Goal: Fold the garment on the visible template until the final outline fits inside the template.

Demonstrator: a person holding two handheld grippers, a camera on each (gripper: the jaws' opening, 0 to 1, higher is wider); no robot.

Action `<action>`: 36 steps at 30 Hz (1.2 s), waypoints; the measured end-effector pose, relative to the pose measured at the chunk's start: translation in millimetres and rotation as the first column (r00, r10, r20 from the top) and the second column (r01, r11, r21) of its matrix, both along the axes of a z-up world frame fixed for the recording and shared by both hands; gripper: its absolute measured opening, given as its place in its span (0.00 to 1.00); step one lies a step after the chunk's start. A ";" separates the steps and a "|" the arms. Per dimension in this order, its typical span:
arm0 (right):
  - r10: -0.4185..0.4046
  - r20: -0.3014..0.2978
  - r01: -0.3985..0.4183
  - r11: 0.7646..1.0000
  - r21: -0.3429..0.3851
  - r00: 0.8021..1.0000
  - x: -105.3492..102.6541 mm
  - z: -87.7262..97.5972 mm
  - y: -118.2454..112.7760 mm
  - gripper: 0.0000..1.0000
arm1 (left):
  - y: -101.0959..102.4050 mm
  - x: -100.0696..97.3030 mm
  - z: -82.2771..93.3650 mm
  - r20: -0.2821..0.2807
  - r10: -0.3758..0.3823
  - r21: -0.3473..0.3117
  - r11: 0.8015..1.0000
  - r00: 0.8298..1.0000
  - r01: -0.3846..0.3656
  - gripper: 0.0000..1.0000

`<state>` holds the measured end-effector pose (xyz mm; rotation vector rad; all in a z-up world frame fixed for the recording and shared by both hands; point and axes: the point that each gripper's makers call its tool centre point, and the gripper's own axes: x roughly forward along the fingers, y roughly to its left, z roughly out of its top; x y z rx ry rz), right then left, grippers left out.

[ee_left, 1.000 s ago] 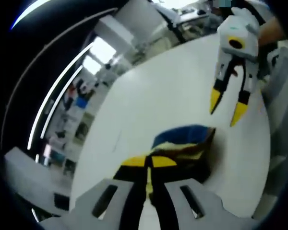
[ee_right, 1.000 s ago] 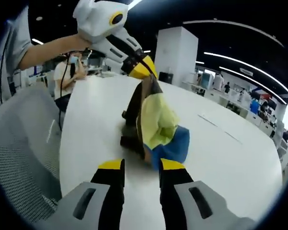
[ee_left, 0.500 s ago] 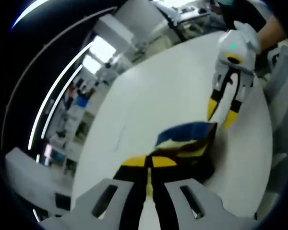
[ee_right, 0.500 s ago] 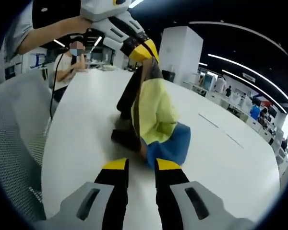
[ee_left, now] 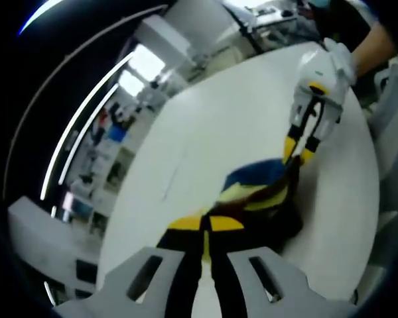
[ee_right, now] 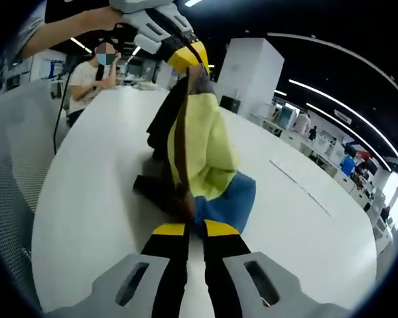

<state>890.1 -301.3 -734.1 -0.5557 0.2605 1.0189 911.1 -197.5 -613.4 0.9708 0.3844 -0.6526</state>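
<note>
The garment (ee_right: 202,142), a bunched piece in yellow, blue and brown, is partly lifted off the white table (ee_right: 86,199). My left gripper (ee_left: 207,224) is shut on a brown and yellow fold and holds it high, and it appears at the top of the right gripper view (ee_right: 189,61). My right gripper (ee_right: 195,230) has its jaws nearly together on the garment's low blue and brown edge. It reaches in from the upper right of the left gripper view (ee_left: 296,152). The garment (ee_left: 265,192) hangs stretched between the two grippers.
Faint thin lines (ee_right: 298,189) mark the tabletop to the right of the garment. A grey mesh chair (ee_right: 10,165) stands by the table's near left edge. A seated person (ee_right: 93,66) is at the far side, and a hand (ee_left: 335,56) holds the right gripper.
My right gripper moved in to the garment's lower edge and its jaws came together on it. The left gripper lifted its fold higher, so the cloth is pulled up.
</note>
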 end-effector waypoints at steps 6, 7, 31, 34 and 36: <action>-0.006 0.009 0.006 1.000 0.016 1.000 4.7 10.9 -0.8 0.02 | 11.1 2.6 -2.1 -0.006 0.025 -0.006 1.000 1.000 -0.025 0.00; -0.006 0.011 0.006 1.000 0.017 1.000 5.0 12.3 -0.4 0.02 | 13.0 2.9 -2.1 -0.005 0.029 -0.007 1.000 1.000 -0.029 0.00; -0.097 0.049 0.093 0.992 0.085 0.994 28.4 73.6 -5.6 0.01 | 48.3 -10.3 5.9 0.019 0.102 -0.058 0.993 0.995 -0.101 0.00; -0.103 0.035 0.099 0.991 0.089 0.994 28.0 78.8 -2.5 0.01 | 53.4 -12.2 7.3 0.013 0.113 -0.065 0.992 0.994 -0.112 0.00; -0.105 0.033 0.102 0.991 0.091 0.994 27.6 83.0 -0.9 0.01 | 55.9 -14.2 9.1 0.013 0.116 -0.070 0.991 0.993 -0.115 0.00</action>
